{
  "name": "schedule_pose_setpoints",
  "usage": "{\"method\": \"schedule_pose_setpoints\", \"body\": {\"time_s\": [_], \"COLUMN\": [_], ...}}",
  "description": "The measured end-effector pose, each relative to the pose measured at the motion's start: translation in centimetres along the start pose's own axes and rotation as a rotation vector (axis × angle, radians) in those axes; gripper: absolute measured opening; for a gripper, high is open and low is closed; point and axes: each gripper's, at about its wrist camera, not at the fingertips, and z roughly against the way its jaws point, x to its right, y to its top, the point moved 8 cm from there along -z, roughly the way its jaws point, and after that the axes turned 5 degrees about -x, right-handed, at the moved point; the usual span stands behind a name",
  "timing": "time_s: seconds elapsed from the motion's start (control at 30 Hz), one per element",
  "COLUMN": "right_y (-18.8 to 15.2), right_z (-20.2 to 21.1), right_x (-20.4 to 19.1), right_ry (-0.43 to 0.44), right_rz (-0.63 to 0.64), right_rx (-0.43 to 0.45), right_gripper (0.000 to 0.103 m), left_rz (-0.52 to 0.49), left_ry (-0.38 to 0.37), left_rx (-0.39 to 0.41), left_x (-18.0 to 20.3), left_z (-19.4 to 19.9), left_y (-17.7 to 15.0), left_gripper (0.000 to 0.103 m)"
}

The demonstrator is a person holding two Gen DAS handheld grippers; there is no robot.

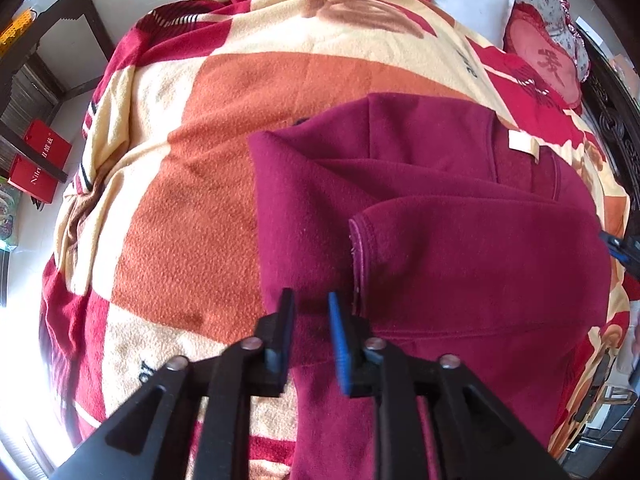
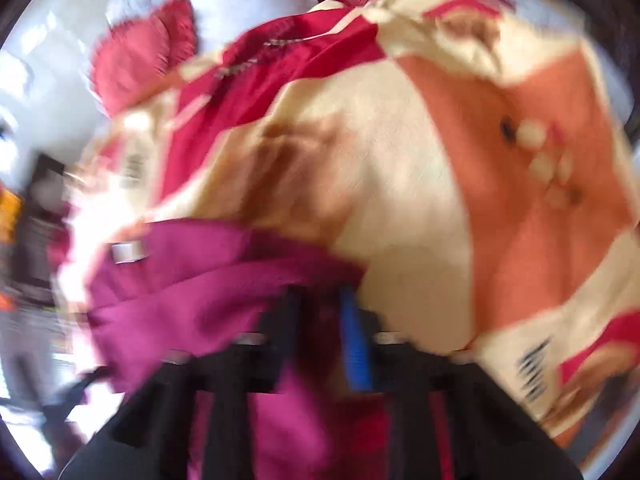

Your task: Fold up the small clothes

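The maroon fleece garment (image 1: 460, 240) lies partly folded on the blanket-covered bed (image 1: 208, 184), beneath the left claw (image 1: 310, 300), whose jaws stand narrowly apart, empty. Bare blanket stretches leftward. The right claw (image 2: 320, 304) is clamped on the garment's edge; its view is badly blurred.

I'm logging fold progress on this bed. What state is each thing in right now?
Maroon fleece garment: partly folded, a sleeve laid across its body, lying on the blanket.
White label: exposed at the neckline.
Left tool: slightly open, fleece below the gap, pads not pressing it.
Right tool: shut, garment edge bunched at its tips; too blurred to confirm a grip.
Patterned blanket: spread over the bed, rumpled at its edges.
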Motion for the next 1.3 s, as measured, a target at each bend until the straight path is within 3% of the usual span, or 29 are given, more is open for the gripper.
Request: {"method": "schedule_pose_setpoints", "body": {"time_s": [0.13, 0.2, 0.33, 0.43, 0.5, 0.53, 0.63, 0.9, 1.03, 1.17, 1.3], "right_y": [0.4, -0.7, -4.8, -7.3, -8.6, -9.2, -9.2, -10.2, -13.2, -15.9, -18.2], "right_z": [-0.2, 1.1, 2.7, 2.1, 0.8, 0.0, -1.3, 0.8, 2.8, 4.5, 5.8], "right_x": [1.0, 1.0, 0.8, 0.1, -0.2, -0.3, 0.0, 0.0, 0.0, -0.8, -1.5], "right_ry": [0.040, 0.064, 0.148, 0.160, 0.125, 0.101, 0.016, 0.085, 0.136, 0.114, 0.110], "right_rz": [-0.076, -0.080, -0.068, -0.052, -0.036, -0.021, -0.022, -0.192, -0.257, -0.252, -0.210], "right_rx": [-0.010, 0.002, -0.045, -0.087, -0.121, -0.138, -0.123, -0.098, -0.100, -0.107, -0.125], "right_gripper": [0.000, 0.002, 0.020, 0.028, 0.028, 0.023, 0.018, 0.021, 0.021, 0.022, 0.022], "left_rz": [0.020, 0.022, 0.020, 0.032, 0.032, 0.030, 0.020, -0.028, -0.048, -0.074, -0.037], "left_ry": [-0.007, -0.002, 0.008, 0.007, 0.008, 0.009, 0.010, -0.025, -0.057, -0.065, -0.076], "left_rx": [0.015, 0.017, 0.001, -0.011, -0.012, -0.012, -0.012, -0.009, -0.018, -0.044, -0.038], "left_x": [-1.0, -1.7, -2.9, -3.8, -4.1, -4.2, -4.5, -5.5, -6.0, -6.3, -6.6], "left_z": [1.1, 1.6, 1.8, 1.8, 1.9, 1.9, 2.1, 2.7, 3.1, 3.7, 4.7], "left_y": [-1.1, -1.9, -3.2, -4.0, -4.3, -4.4, -4.7, -5.7, -6.3, -7.1, -8.0], "left_gripper": [0.048, 0.054, 0.054, 0.054, 0.054, 0.054, 0.054, 0.055, 0.057, 0.060, 0.076]}}
